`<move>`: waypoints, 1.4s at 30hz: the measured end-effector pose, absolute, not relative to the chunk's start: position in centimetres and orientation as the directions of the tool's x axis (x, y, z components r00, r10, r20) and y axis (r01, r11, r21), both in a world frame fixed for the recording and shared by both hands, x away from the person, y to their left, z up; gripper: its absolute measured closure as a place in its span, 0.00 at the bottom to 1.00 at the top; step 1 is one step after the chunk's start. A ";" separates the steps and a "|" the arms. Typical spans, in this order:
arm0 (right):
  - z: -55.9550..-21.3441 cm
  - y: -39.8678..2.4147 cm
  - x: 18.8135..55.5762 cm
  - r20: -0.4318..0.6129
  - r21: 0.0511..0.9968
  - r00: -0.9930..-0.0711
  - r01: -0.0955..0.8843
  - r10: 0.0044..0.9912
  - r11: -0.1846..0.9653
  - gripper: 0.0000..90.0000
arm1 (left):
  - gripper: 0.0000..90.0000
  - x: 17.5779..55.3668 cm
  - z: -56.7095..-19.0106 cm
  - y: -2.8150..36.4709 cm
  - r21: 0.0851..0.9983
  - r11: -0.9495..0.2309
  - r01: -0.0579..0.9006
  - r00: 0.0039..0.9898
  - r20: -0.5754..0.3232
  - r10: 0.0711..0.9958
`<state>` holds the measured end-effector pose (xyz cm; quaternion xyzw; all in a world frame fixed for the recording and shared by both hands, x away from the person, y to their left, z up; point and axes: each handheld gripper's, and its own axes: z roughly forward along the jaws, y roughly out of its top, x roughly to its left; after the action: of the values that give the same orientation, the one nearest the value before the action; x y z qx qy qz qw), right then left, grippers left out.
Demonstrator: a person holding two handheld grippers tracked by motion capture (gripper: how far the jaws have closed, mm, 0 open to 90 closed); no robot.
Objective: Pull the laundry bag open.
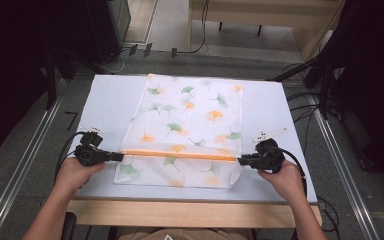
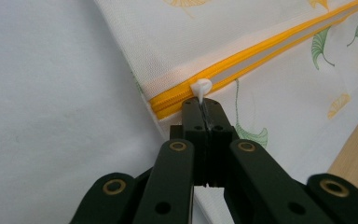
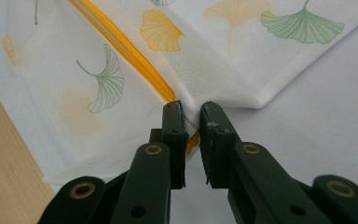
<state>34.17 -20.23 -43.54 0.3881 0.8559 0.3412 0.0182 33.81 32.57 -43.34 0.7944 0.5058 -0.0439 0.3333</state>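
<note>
Left gripper (image 2: 204, 105) clenched on white zipper pull (image 2: 201, 87) of leaf-print mesh bag (image 1: 190, 120) near table's (image 1: 105, 100) front edge; right gripper (image 3: 191, 114) pinching bag's opposite zipper end

Tools (image 1: 116, 156) (image 1: 244, 160) at mesh bag's (image 1: 190, 120) zipper (image 1: 180, 154) ends

No words, labels, brand names or numbers can be read anywhere in these views. The mesh bag (image 1: 187, 130) lying across the table (image 1: 105, 105) carries only a print of green and orange ginkgo leaves and an orange zip (image 1: 180, 154), with no lettering, and the black gripper jaws are unmarked.
</note>
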 end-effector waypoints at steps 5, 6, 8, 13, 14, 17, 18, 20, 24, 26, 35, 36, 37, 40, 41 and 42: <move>-43.5 -20.3 34.2 0.234 0.597 -0.698 0.653 0.676 0.467 0.92 | 1.00 33.8 -43.3 32.6 0.487 -0.262 0.833 0.484 -0.412 0.772; -43.5 -20.3 34.1 0.235 0.597 -0.698 0.653 0.676 0.467 0.92 | 1.00 33.8 -43.3 32.8 0.487 -0.266 0.832 0.486 -0.408 0.773; -43.5 -20.2 34.1 0.236 0.596 -0.699 0.653 0.676 0.467 0.92 | 1.00 33.8 -43.2 33.1 0.484 -0.258 0.836 0.469 -0.386 0.795; -43.6 -20.3 34.2 0.235 0.599 -0.701 0.650 0.673 0.468 0.92 | 1.00 33.8 -43.3 33.8 0.475 -0.253 0.843 0.453 -0.372 0.810; -43.6 -20.3 34.2 0.233 0.598 -0.701 0.649 0.674 0.469 0.92 | 1.00 33.7 -43.3 33.8 0.479 -0.257 0.839 0.458 -0.368 0.809; -43.6 -20.4 34.2 0.237 0.593 -0.694 0.658 0.680 0.465 0.92 | 1.00 33.7 -43.2 33.7 0.481 -0.254 0.839 0.459 -0.377 0.804; -43.6 -20.5 34.3 0.237 0.595 -0.696 0.655 0.678 0.465 0.92 | 1.00 33.7 -43.3 33.7 0.480 -0.254 0.840 0.461 -0.382 0.801; -43.6 -20.6 34.3 0.236 0.595 -0.692 0.658 0.682 0.462 0.92 | 1.00 33.7 -43.4 33.6 0.478 -0.251 0.842 0.459 -0.390 0.798; -43.7 -20.9 34.4 0.237 0.591 -0.683 0.666 0.691 0.455 0.92 | 1.00 33.5 -43.4 33.3 0.472 -0.262 0.842 0.467 -0.396 0.790; -43.8 -21.1 34.4 0.235 0.586 -0.676 0.672 0.699 0.453 0.92 | 1.00 33.4 -43.4 33.1 0.470 -0.266 0.841 0.472 -0.400 0.785; -44.2 -22.1 34.9 0.238 0.581 -0.653 0.689 0.719 0.433 0.91 | 1.00 33.1 -43.7 32.3 0.462 -0.274 0.844 0.482 -0.425 0.766; -44.3 -22.2 35.0 0.240 0.583 -0.650 0.690 0.721 0.429 0.91 | 1.00 33.0 -43.7 32.3 0.461 -0.272 0.845 0.481 -0.431 0.763; -44.4 -22.3 35.0 0.242 0.579 -0.646 0.695 0.724 0.426 0.91 | 1.00 33.0 -43.8 32.2 0.463 -0.274 0.843 0.485 -0.433 0.760; -44.5 -22.5 35.1 0.240 0.576 -0.639 0.700 0.731 0.422 0.90 | 1.00 32.6 -43.8 31.9 0.460 -0.284 0.842 0.491 -0.433 0.756; -44.6 -22.6 35.1 0.234 0.578 -0.641 0.696 0.731 0.426 0.90 | 1.00 32.6 -43.8 31.9 0.459 -0.285 0.842 0.493 -0.439 0.751; -44.7 -22.7 35.2 0.236 0.578 -0.642 0.696 0.729 0.426 0.89 | 1.00 32.6 -43.9 31.8 0.458 -0.288 0.841 0.495 -0.436 0.752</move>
<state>35.18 -22.72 -44.66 0.4221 0.8440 0.3300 0.0250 32.58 31.84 -43.89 0.7998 0.4979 -0.0680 0.3285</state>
